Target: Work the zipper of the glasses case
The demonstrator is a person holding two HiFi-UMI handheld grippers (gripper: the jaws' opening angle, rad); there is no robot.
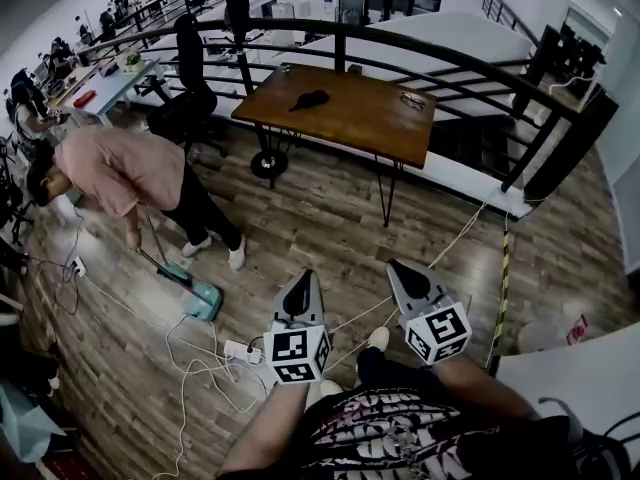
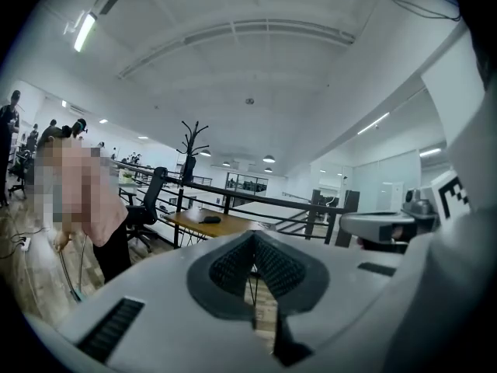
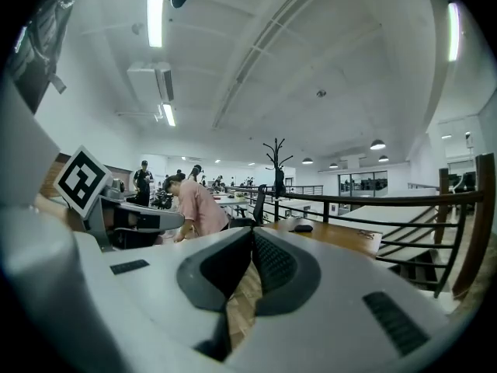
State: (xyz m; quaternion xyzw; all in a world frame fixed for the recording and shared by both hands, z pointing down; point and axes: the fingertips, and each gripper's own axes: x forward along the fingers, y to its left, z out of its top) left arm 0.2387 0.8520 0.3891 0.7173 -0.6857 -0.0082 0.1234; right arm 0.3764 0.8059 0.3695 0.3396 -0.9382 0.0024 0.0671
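Note:
Far ahead, a black glasses case point(image 1: 311, 99) lies on a brown wooden table point(image 1: 350, 128), and a pair of glasses point(image 1: 412, 98) lies near the table's right end. Both grippers are held low by the person's body, well short of the table. The left gripper point(image 1: 302, 278) is shut with nothing between its jaws, and so is the right gripper point(image 1: 395, 265). The left gripper view looks over the closed left gripper point(image 2: 253, 235) to the case point(image 2: 211, 219), a small dark shape on the tabletop. In the right gripper view, the right gripper point(image 3: 252, 234) is closed and the case point(image 3: 304, 228) is in the distance.
A person in a pink shirt point(image 1: 120, 173) bends over the wooden floor at the left. A power strip point(image 1: 243, 351) and white cables lie on the floor in front of me. A black railing point(image 1: 420, 53) curves behind the table. An office chair point(image 1: 188, 93) stands at its left.

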